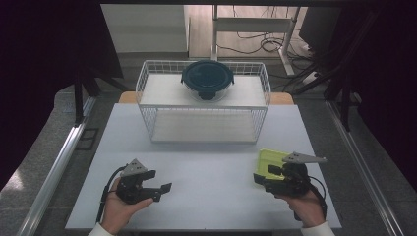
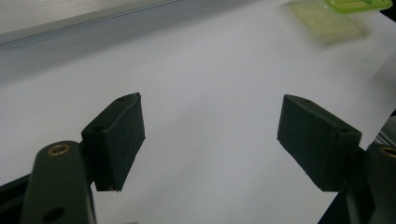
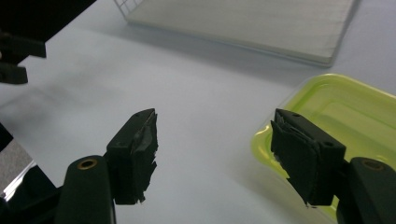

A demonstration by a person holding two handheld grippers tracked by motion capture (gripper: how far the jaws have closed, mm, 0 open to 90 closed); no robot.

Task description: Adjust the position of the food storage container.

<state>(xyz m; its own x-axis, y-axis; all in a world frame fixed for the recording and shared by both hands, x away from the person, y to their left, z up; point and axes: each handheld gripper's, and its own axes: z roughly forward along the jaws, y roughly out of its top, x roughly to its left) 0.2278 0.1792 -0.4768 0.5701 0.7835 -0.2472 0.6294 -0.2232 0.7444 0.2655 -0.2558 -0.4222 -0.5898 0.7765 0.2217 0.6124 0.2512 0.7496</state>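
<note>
Green lid (image 3: 345, 116) beside right gripper (image 3: 212, 154)

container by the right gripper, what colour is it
Lime green, translucent; the container shows best in the right gripper view.

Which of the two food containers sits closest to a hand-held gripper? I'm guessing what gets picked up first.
The yellow-green container on the table, right beside the right hand-held gripper. The round dark-lidded container sits far off on the wire rack.
</note>
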